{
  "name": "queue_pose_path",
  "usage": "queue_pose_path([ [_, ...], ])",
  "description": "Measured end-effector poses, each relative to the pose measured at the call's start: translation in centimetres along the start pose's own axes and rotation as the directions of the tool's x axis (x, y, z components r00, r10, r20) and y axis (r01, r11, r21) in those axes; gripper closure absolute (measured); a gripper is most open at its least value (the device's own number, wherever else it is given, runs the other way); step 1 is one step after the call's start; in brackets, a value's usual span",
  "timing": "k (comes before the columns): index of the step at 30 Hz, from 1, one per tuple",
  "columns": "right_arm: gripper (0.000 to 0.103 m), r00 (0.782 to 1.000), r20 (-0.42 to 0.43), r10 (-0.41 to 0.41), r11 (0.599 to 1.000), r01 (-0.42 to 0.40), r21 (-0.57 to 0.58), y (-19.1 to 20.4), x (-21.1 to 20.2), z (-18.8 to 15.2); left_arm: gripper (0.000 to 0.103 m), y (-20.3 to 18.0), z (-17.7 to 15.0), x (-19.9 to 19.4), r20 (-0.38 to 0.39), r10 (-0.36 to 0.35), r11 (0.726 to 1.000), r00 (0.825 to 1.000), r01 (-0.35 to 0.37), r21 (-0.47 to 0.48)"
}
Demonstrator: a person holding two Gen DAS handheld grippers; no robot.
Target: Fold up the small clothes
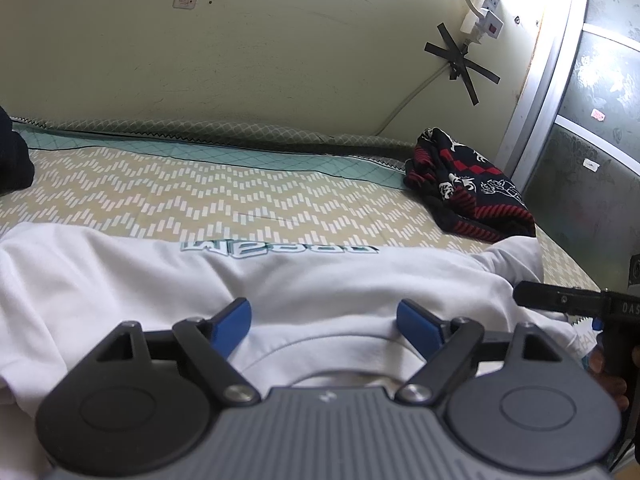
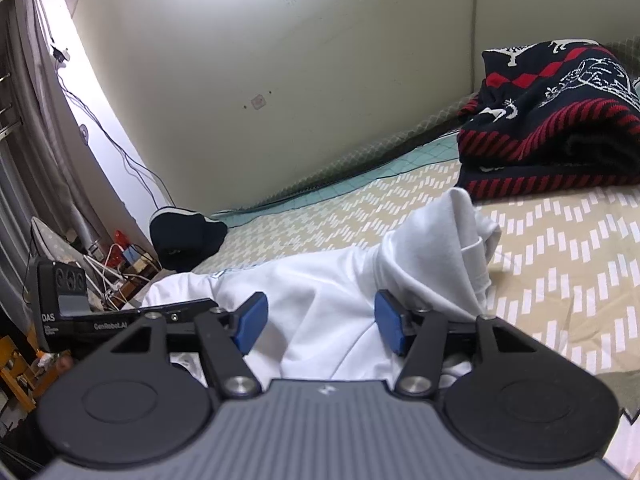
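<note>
your left gripper (image 1: 323, 322) has its blue pads (image 1: 234, 320) spread wide with nothing pinched, the white garment (image 1: 120, 280) lying slack beneath them. your right gripper (image 2: 321, 324) also stands apart, its pads (image 2: 252, 320) either side of white cloth without pressing it. in the right wrist view a bunched sleeve (image 2: 452, 240) rises at 1 o'clock of those fingers. the garment rests on a bedspread (image 1: 160, 192) of tan with white dashes, edged in teal along the wall. a folded dark red-striped knit (image 1: 468, 192) sits at 2 o'clock in the left view, near the corner. the pale wall (image 1: 280, 60) carries black tape crosses (image 1: 460, 64) and a power strip (image 1: 486, 4).
</note>
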State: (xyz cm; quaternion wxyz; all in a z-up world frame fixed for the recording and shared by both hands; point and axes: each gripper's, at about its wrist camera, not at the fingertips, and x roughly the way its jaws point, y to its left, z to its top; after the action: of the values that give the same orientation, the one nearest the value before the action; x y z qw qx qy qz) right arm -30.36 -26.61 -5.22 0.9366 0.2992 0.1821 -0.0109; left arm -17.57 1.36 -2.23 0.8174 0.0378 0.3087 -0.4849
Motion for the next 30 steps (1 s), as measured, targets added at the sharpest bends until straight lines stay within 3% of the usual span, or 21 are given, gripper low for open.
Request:
queue_pose_path([
  [30,0.053,1.000,0.000,0.001,1.000,-0.001,0.000,0.06,0.04,-0.09,0.015,-0.14,-0.07,0.03,-0.004,-0.007,1.000,1.000,0.007,0.005],
])
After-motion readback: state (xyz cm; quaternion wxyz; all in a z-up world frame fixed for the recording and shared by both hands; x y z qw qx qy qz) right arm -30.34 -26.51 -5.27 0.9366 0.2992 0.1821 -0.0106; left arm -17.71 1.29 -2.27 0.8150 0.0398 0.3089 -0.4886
